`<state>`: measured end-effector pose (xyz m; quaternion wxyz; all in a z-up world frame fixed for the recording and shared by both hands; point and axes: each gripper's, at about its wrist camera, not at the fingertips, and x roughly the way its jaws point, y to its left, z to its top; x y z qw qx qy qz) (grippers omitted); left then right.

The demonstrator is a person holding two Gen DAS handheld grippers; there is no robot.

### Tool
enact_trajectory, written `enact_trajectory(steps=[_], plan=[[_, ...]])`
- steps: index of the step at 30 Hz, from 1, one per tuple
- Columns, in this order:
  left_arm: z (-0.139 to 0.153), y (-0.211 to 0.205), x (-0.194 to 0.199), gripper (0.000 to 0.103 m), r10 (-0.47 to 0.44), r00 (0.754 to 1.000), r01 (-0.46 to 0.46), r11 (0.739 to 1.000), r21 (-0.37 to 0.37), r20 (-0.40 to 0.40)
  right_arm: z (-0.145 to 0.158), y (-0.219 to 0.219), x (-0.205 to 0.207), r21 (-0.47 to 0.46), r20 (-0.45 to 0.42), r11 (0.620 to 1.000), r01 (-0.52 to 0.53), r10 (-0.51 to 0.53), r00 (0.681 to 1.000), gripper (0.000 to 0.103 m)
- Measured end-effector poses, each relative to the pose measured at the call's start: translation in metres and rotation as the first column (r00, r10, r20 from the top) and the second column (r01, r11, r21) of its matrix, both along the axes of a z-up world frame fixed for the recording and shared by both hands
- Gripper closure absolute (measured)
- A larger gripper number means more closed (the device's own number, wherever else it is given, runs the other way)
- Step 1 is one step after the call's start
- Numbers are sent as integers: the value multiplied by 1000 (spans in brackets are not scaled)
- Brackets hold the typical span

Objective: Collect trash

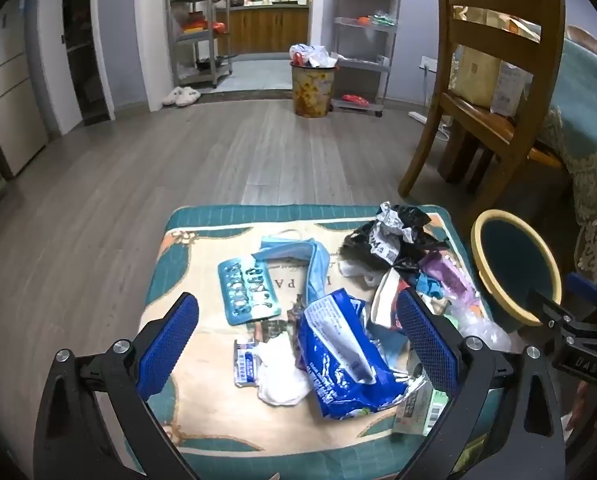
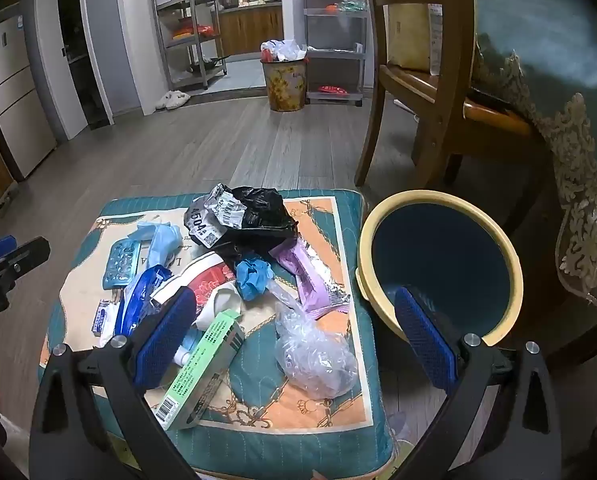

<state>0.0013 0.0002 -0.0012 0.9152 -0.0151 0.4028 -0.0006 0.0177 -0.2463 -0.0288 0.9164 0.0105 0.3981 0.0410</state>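
Note:
Trash lies on a patterned cushion point(image 1: 202, 240) point(image 2: 330, 392). In the left wrist view my left gripper point(image 1: 298, 332) is open and empty above a blue foil bag point(image 1: 338, 360), a white tissue point(image 1: 276, 376), a blister pack point(image 1: 248, 292) and a blue face mask point(image 1: 298, 256). In the right wrist view my right gripper point(image 2: 294, 332) is open and empty over a green box point(image 2: 202, 364) and a clear plastic wrap point(image 2: 314, 352). A black bag point(image 2: 254, 216), a purple wrapper point(image 2: 310, 276) and a blue glove point(image 2: 252, 276) lie beyond. A small bin point(image 2: 438, 256) with a cream rim stands right of the cushion.
A wooden chair point(image 1: 494, 80) and a table with a teal cloth point(image 2: 558, 80) stand to the right. A full yellow waste bin point(image 1: 312, 88) stands far back on the wood floor near metal shelves point(image 1: 362, 40). Slippers point(image 1: 180, 96) lie by the doorway.

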Motion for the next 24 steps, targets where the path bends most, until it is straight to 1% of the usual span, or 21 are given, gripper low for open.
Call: enact_trajectory(steps=[5, 6, 13, 24], plan=[[-1, -2, 3, 5, 3, 1000, -3, 1000, -14, -12, 0, 0, 0, -9, 0, 1000, 1, -1, 1000, 6], [-3, 3, 4, 5, 7, 1000, -7, 1000, -10, 0, 0, 0, 0, -10, 0, 1000, 1, -1, 1000, 6], [-2, 3, 8, 5, 5, 1000, -5, 1000, 4, -3, 0, 0, 0, -10, 0, 1000, 1, -1, 1000, 6], [-5, 3, 2, 5, 9, 1000, -9, 1000, 0, -1, -1, -2, 0, -10, -3, 1000, 2, -2, 1000, 6]])
